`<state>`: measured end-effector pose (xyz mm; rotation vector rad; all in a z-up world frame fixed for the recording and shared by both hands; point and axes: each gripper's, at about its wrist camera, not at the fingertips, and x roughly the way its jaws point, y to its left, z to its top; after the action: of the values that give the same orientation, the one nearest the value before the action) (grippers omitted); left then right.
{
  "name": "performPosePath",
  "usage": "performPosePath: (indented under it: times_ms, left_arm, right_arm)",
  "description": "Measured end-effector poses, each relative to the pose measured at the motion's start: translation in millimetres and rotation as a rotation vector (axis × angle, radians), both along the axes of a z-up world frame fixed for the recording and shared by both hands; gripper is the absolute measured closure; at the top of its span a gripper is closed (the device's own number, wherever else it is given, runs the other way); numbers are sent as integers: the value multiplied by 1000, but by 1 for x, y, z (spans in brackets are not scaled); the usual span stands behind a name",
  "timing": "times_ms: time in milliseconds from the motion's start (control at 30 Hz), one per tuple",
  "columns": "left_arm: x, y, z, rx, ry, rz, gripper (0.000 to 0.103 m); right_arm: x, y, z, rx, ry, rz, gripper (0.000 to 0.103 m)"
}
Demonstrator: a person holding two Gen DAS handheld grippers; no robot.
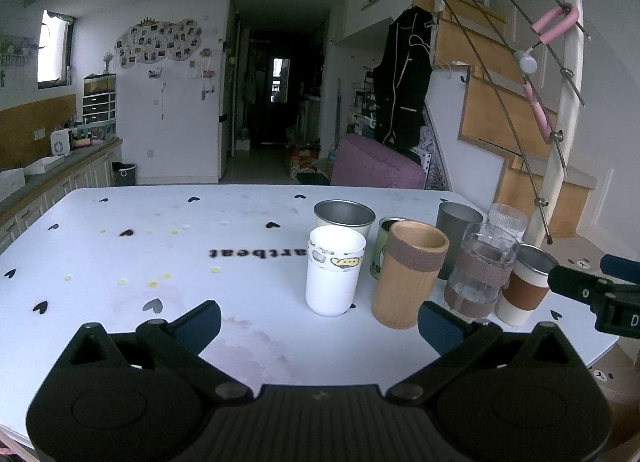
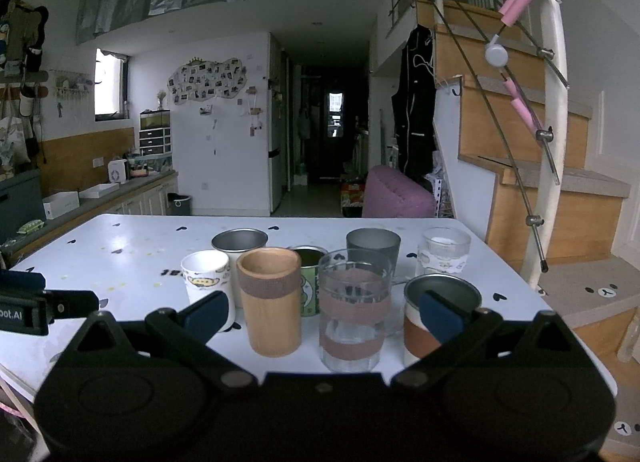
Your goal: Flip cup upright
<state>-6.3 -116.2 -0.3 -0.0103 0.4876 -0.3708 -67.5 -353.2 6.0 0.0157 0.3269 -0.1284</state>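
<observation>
Item: eight cups, frame centre, all seemingly upright, wooden cup [image 2: 274,300] foremost; we find none left to flip. Left gripper [image 1: 318,322], right gripper [image 2: 326,312]: wide, empty

The left gripper [image 1: 319,326] hangs over the white table with black heart prints [image 1: 132,262], its blue-padded fingers [image 1: 200,324] spread wide with nothing between them. Ahead stand upright cups: a white ceramic cup with a cartoon band [image 1: 334,272], a bamboo cup with a brown sleeve [image 1: 408,274] beside it, a clear glass with brown bands [image 1: 480,270], and a steel cup [image 1: 346,215] behind. The right gripper [image 1: 600,288] shows at the right edge.
</observation>
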Motion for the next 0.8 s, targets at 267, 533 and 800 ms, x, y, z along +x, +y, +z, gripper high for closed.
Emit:
performPosePath:
  times_ms: [267, 533, 800]
  left_arm:
    - [0, 0, 1, -1, 0, 0, 0]
    - [0, 0, 1, -1, -1, 1, 0]
    - [0, 0, 1, -1, -1, 1, 0]
  right_arm:
    - [0, 0, 0, 0, 0, 0, 0]
    - [-1, -2, 0, 1, -2, -2, 0]
    - [-3, -9, 1, 0, -2, -1, 0]
